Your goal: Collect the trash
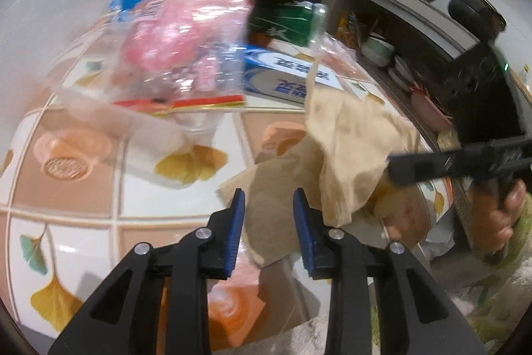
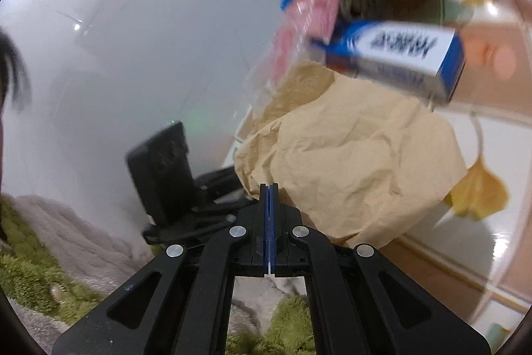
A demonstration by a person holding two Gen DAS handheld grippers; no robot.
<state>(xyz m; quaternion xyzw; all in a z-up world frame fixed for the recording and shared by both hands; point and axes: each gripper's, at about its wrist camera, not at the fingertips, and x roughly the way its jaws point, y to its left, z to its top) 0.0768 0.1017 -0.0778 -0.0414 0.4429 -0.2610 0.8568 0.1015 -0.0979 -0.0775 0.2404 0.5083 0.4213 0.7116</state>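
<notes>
Left gripper [image 1: 268, 198] fingers half-spread astride brown paper [image 1: 276, 185]; right gripper [image 2: 269, 188] fingers pressed together, empty. Best pinched deep across the fold.

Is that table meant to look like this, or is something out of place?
It looks littered. Crumpled brown paper sprawls over the table's edge, beside a clear bag of pink stuff, a blue-and-white box and a green bottle lying on its side.

The counter [image 1: 83, 198], covered in a tile-patterned cloth with ginkgo leaves, is carrying a crumpled brown paper bag [image 1: 349, 155], a blue-and-white box [image 1: 286, 75], a clear plastic bag of pink wrappers [image 1: 179, 35] and a green bottle [image 1: 286, 19] lying on its side. The brown paper is lying near the front edge, the box just behind it.
</notes>
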